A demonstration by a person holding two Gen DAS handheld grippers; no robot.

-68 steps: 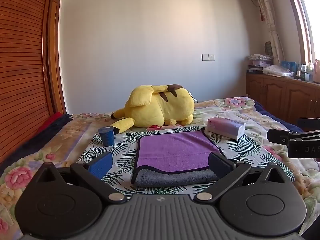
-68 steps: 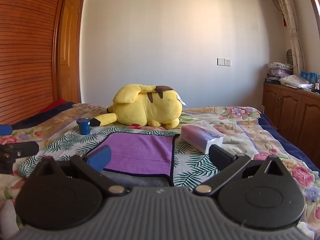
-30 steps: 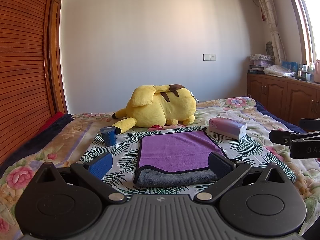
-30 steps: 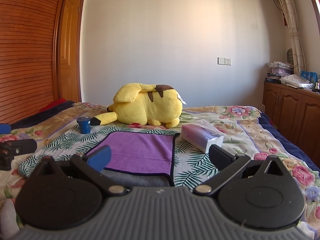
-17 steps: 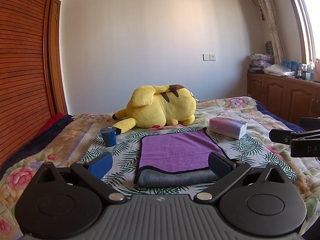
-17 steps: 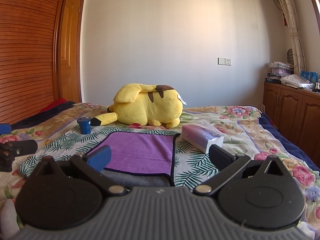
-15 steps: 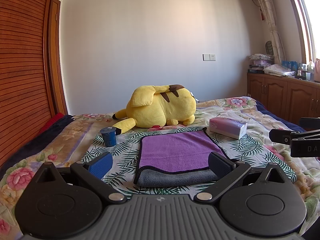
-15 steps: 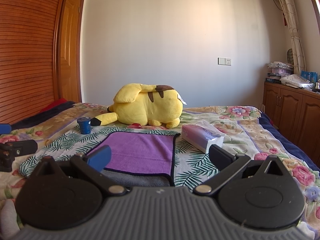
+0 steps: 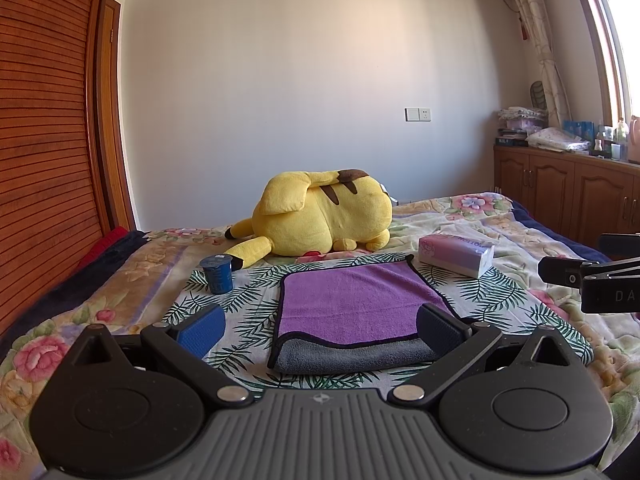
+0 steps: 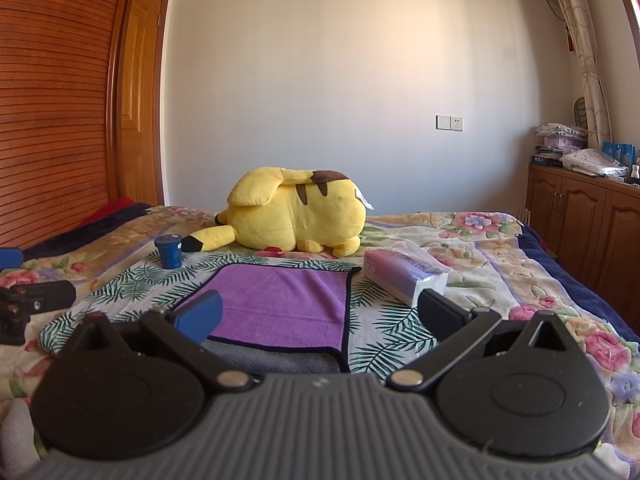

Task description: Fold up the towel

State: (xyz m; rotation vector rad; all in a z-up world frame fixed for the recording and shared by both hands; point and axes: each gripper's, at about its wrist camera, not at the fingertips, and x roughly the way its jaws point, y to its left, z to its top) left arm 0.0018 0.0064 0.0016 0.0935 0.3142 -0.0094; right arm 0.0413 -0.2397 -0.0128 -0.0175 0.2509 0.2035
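Note:
A purple towel (image 9: 352, 300) with a dark hem lies folded on the bed, its grey underside showing along the near edge. It also shows in the right wrist view (image 10: 280, 304). My left gripper (image 9: 320, 330) is open and empty, held just short of the towel's near edge. My right gripper (image 10: 320, 314) is open and empty, near the towel's near right corner. The right gripper's tip (image 9: 592, 276) shows at the right of the left wrist view. The left gripper's tip (image 10: 32, 304) shows at the left of the right wrist view.
A yellow plush toy (image 9: 320, 216) lies behind the towel. A blue cup (image 9: 217, 274) stands to its left. A tissue pack (image 9: 456, 254) lies to its right. A wooden wardrobe (image 9: 44, 160) is on the left, wooden cabinets (image 9: 560, 192) on the right.
Both views have shifted only slightly. The towel and both open grippers stay as they were.

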